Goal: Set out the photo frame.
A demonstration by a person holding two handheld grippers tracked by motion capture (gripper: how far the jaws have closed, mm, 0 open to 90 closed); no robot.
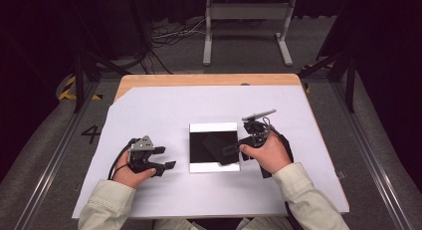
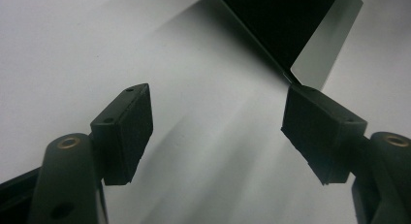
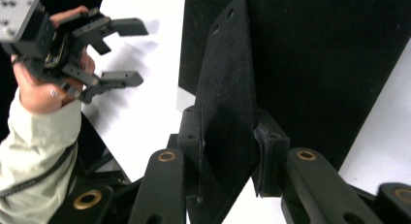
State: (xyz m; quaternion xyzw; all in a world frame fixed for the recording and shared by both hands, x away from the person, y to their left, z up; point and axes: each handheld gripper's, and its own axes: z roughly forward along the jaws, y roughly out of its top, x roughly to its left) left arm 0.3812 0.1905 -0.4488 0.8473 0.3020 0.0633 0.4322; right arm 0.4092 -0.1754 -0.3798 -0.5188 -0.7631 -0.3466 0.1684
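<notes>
Your forearms enter nearest the high view's camera, in pale sleeves, one gripper in each hand. Beneath them the worktop is wooden, and a large white sheet covers most of it. At the middle of that sheet lies a black square mat with white strips along its far and near edges.

Your right gripper sits at the right edge of the mat. Its jaws are clenched on a black felt piece, a flat, stiff, fuzzy sheet with small holes near its top. The right gripper view shows a pad pressing on each face of the piece, which stands on edge over the mat.

Your left gripper rests on the white sheet just left of the mat, well apart from the felt piece. Its jaws are released: the left gripper view shows them spread wide with nothing between them, and a near corner of the mat lies beyond one fingertip.
</notes>
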